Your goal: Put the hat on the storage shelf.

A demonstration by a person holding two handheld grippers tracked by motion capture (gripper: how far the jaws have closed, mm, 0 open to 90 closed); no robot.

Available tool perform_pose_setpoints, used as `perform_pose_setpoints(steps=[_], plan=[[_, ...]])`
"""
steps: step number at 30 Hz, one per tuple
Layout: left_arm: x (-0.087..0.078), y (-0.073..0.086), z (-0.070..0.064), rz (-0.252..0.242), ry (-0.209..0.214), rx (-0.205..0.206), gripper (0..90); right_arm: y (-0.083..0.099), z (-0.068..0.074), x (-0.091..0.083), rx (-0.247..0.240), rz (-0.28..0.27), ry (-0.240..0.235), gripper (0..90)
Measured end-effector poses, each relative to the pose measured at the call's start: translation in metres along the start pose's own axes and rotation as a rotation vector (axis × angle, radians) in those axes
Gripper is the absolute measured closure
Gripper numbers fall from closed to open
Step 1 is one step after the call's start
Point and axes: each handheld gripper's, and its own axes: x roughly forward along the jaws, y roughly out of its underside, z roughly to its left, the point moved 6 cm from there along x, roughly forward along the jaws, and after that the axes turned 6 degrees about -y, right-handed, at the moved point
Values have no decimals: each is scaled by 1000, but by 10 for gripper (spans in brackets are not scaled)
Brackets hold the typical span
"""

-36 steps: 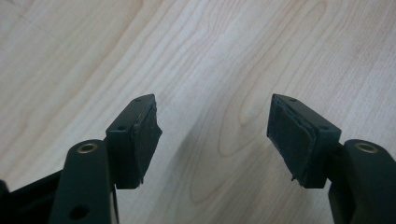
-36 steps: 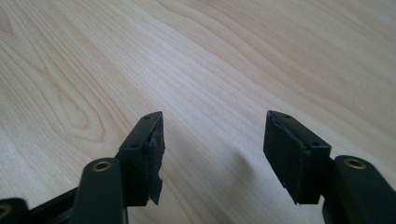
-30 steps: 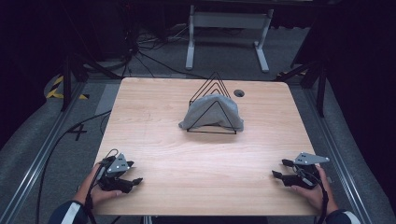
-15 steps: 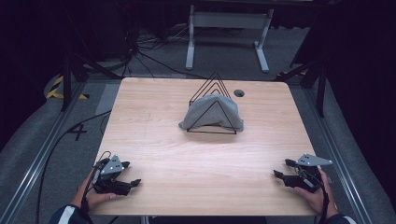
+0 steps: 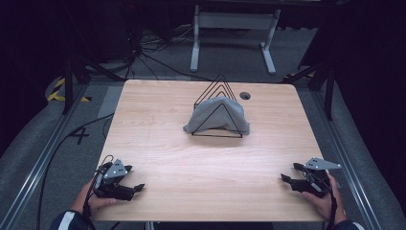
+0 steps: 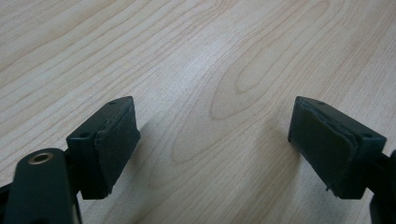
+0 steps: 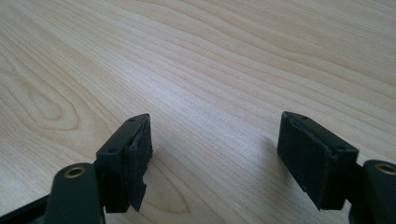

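Table; cloth half-hiding wire rack

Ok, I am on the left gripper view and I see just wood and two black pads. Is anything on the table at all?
Observer: Yes. In the high view a grey cloth is draped over a black wire rack near the far middle of the table.
Operator: Is the other tongs close to it?
Observer: No. The right tongs sit at the near right corner, well apart from the cloth.
Operator: Are they open or closed?
Observer: Open. In the right gripper view bare wood shows between the two pads.
Operator: And where are mine?
Observer: The left tongs are at the near left corner, held in a hand.
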Motion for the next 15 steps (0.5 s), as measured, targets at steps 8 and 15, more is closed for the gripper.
perform_pose_setpoints(steps=[8, 15], plan=[[0, 0, 0, 1, -1, 0, 156, 0, 0, 0, 1, -1, 2, 257], [0, 0, 0, 7, -1, -2, 153, 0, 0, 0, 1, 2, 3, 256]])
